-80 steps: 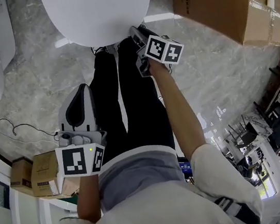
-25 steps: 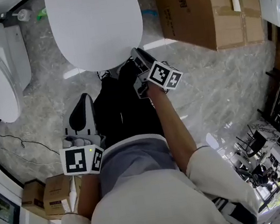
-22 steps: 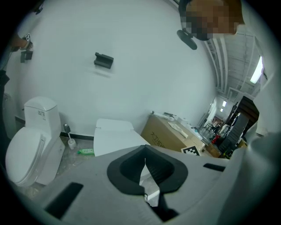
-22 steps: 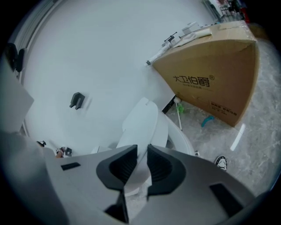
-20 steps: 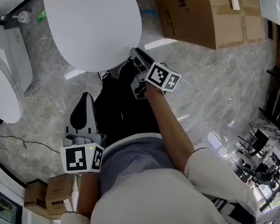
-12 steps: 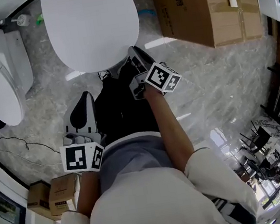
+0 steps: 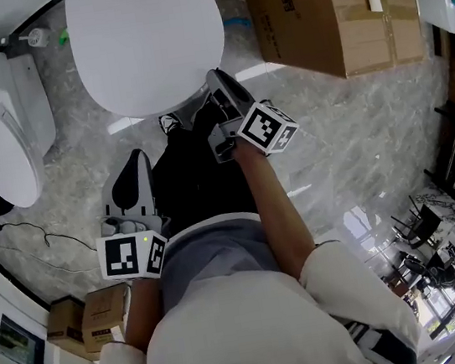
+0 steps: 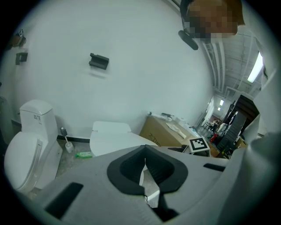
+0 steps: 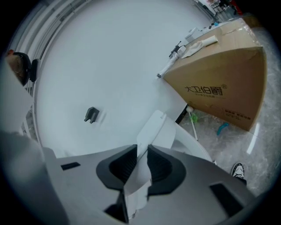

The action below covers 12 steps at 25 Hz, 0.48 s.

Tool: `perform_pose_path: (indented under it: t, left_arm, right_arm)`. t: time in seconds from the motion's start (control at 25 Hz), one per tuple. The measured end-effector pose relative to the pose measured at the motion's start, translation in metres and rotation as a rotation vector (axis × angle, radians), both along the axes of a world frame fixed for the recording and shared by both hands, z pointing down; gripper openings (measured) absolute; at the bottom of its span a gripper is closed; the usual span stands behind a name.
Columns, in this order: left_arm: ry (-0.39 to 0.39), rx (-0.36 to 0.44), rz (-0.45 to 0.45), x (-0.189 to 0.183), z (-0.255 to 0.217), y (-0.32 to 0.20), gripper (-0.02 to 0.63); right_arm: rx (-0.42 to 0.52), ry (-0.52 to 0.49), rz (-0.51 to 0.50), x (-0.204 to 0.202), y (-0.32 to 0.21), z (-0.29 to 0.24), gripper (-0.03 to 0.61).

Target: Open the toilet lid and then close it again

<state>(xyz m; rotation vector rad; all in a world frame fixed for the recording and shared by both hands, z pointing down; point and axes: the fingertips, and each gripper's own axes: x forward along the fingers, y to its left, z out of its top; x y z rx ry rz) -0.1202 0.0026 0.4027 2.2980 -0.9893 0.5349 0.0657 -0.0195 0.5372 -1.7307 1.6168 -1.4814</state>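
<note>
Right gripper (image 7: 217, 83) is clamped on the near edge of the white toilet lid (image 7: 146, 36); left gripper (image 7: 137, 161), jaws together and empty, hangs beside the person's leg, apart from it

Bright even indoor light, glare on floor (image 7: 353, 219), fisheye-warped dark corners

Your head camera looks steeply down onto the toilet lid (image 7: 147, 40). Both gripper cameras face that lid, the right one nearer.
</note>
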Motion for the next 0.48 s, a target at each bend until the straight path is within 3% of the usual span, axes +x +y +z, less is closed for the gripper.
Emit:
perform_pose_path:
  t: [0.48]
  left_arm:
    - [-0.003,0.028,-0.002,-0.001,-0.010,-0.009,0.006]
  right_arm:
    - [0.133,0.038,0.000,0.005,-0.037,-0.050,0.068]
